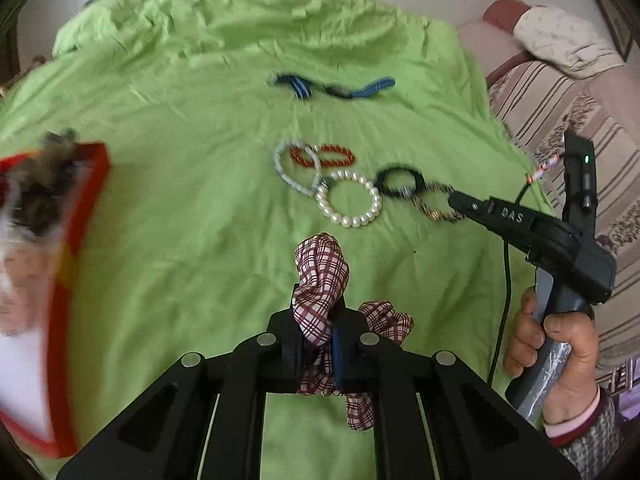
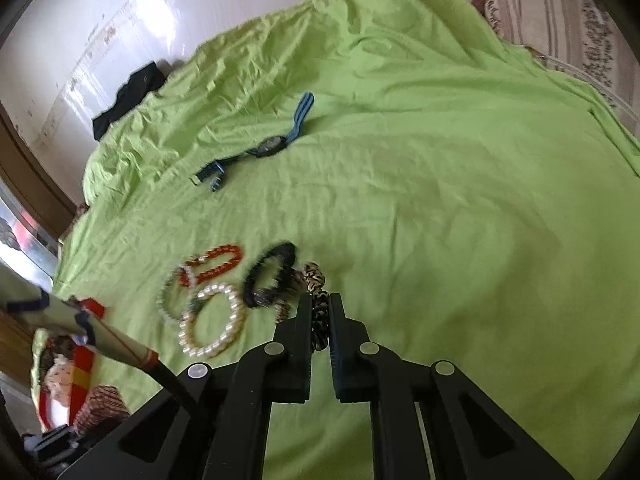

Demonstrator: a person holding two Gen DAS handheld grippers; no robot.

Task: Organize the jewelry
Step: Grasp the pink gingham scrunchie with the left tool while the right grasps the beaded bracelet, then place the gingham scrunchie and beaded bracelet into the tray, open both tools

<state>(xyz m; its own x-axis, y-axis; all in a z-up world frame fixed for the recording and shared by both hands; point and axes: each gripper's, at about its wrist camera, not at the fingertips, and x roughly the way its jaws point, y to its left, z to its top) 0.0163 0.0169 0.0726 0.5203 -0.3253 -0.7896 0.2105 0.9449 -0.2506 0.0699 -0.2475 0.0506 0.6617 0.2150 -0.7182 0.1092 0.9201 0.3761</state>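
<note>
L tongs [image 1: 320, 320] pinch plaid scrunchie [image 1: 320, 272], R tongs [image 2: 320, 312] leopard scrunchie [image 2: 316, 280].

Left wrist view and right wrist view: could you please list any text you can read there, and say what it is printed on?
"DAS": raised letters on the black right tongs, seen in the left wrist view.
Blue-strapped wristwatch: face too small and blurred to read.
Red-edged cardboard box: blurred, no legible print.

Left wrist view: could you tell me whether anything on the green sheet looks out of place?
The bracelets lie bunched and overlapping rather than sorted. The blue watch lies apart, farther away, strap splayed open. Nothing looks damaged.
</note>
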